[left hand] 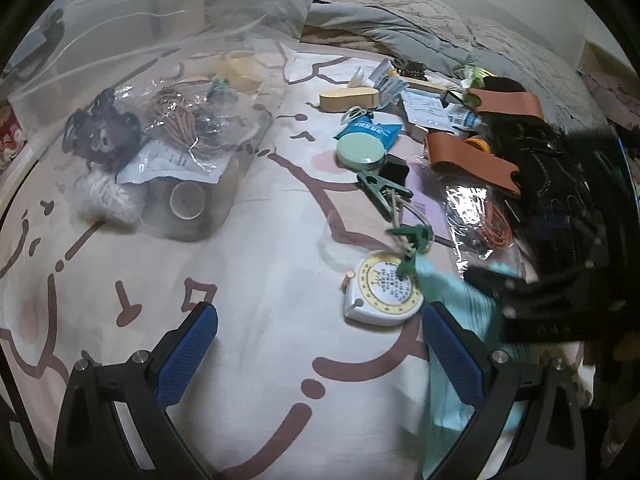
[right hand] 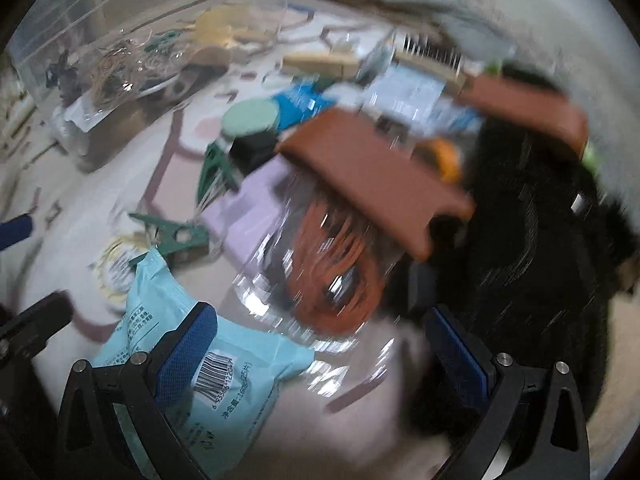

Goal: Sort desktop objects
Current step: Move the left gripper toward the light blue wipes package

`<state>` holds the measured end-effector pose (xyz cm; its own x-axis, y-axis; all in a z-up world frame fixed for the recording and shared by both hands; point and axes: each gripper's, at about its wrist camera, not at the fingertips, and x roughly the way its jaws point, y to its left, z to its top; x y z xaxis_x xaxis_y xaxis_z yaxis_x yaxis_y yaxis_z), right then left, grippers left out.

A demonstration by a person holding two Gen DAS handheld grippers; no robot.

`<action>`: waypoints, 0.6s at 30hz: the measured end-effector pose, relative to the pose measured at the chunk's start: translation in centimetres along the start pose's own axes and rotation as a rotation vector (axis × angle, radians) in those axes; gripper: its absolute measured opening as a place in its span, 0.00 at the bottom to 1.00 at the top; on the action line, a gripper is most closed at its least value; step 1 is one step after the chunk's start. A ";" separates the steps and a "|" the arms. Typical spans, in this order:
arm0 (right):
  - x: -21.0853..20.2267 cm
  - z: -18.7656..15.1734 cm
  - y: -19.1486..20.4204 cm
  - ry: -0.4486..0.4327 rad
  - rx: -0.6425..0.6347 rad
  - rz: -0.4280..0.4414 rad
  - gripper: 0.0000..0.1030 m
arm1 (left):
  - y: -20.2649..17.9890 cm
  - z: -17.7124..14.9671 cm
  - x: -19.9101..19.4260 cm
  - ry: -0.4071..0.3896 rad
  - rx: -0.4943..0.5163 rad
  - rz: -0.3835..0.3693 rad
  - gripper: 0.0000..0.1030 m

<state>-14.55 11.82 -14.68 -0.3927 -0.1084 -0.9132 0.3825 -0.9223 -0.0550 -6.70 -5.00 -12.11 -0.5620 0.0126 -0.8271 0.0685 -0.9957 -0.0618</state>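
- Left tongs [left hand: 320, 354] spread, empty, above the patterned bed sheet [left hand: 240, 280].
- Right tongs [right hand: 320, 354] spread, empty, over the light-blue packet [right hand: 168, 320].

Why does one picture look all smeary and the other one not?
The right wrist view is streaked with motion blur, so the orange cord bundle and brown case look smeared; the left wrist view is mostly sharp, the tape measure dial clear, though the clear plastic box looks hazy and both views bulge from the fisheye lens.
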 end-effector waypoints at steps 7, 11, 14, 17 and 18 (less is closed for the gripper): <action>-2.5 -0.5 -0.6 -0.034 0.037 0.032 1.00 | 0.5 -0.1 0.7 0.031 -0.012 0.013 1.00; -5.4 -1.3 -1.7 -0.074 0.064 -0.017 1.00 | 0.2 -0.2 1.2 0.061 0.004 0.040 1.00; -6.5 -2.0 -2.5 -0.045 0.077 -0.028 1.00 | -0.1 -0.5 1.5 0.087 0.025 0.065 1.00; -6.9 -2.7 -2.7 0.001 0.040 -0.055 1.00 | -0.3 -0.8 1.7 0.108 0.044 0.079 1.00; -6.9 -2.9 -2.4 0.017 0.013 -0.072 1.00 | -0.2 -0.8 1.9 0.118 0.046 0.084 1.00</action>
<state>-10.32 15.88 -9.43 -0.4048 -0.0350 -0.9137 0.3428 -0.9322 -0.1162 -7.10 -4.66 -14.11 -0.4545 -0.0630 -0.8885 0.0722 -0.9968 0.0337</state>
